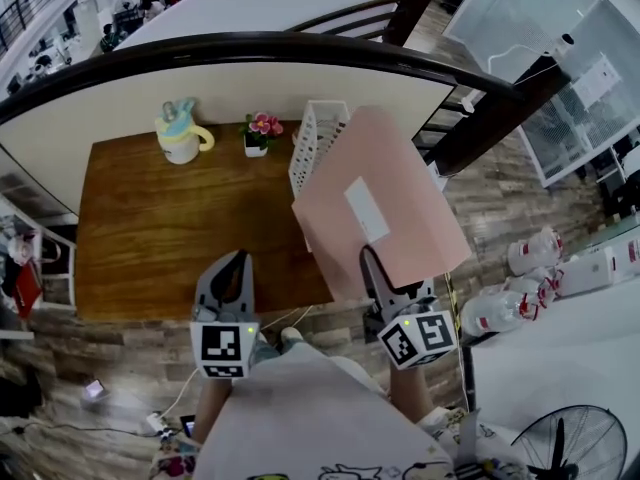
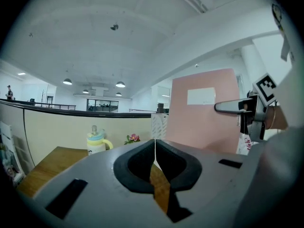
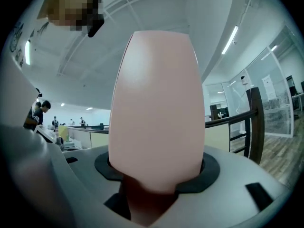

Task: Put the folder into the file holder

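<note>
A pink folder [image 1: 380,208] with a white label hangs tilted over the right end of the wooden table [image 1: 160,228]. My right gripper [image 1: 375,268] is shut on its near lower edge. The folder [image 3: 156,108] fills the right gripper view between the jaws. The white mesh file holder [image 1: 315,143] stands upright on the table, partly hidden behind the folder. My left gripper [image 1: 232,263] hovers at the table's near edge, shut and empty. In the left gripper view, the folder [image 2: 204,113] stands to the right and the file holder [image 2: 159,126] just behind it.
A yellow and blue cup [image 1: 180,133] and a small flower pot [image 1: 260,133] stand at the table's far edge. A dark curved railing [image 1: 300,48] runs behind. Plastic bottles [image 1: 500,313] and a fan [image 1: 565,443] are on the floor at right.
</note>
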The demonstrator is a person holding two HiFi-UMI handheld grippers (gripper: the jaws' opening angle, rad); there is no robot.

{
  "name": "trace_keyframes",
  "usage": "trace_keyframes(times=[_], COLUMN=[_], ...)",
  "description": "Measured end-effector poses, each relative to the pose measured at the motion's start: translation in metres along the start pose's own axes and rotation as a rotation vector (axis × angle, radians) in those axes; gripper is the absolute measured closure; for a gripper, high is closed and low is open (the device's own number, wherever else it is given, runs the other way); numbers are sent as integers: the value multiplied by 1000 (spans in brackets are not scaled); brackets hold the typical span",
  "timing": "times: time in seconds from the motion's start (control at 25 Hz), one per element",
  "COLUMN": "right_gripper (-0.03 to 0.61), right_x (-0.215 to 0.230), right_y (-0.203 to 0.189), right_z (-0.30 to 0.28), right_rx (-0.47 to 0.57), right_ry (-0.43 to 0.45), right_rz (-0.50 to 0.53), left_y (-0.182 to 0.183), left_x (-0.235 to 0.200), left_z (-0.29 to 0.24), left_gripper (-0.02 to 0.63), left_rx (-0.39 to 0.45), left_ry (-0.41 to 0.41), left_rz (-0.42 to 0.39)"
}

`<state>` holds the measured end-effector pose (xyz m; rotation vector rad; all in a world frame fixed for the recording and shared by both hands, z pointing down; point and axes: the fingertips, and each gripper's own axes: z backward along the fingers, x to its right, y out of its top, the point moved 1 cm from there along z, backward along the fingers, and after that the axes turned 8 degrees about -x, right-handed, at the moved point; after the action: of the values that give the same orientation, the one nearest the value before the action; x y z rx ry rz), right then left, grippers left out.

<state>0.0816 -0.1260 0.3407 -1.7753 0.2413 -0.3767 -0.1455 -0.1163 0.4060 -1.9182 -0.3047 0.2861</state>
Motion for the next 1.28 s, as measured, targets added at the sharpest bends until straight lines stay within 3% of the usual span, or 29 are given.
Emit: trace_keyframes(times=[0.48, 1.28], right_gripper=[318, 318], right_x=[35, 34], right_y=[5, 21], right_z=[-5, -73], right_rx=[25, 74], right_ry=[-101, -100], right_rz=[20, 84], left_y=[0, 0], left_x=[13, 8], left_z=[-12, -37], left_gripper=[604, 604], left_rx=[-3, -29], left_ry=[-34, -42], left_rz=[-5, -2])
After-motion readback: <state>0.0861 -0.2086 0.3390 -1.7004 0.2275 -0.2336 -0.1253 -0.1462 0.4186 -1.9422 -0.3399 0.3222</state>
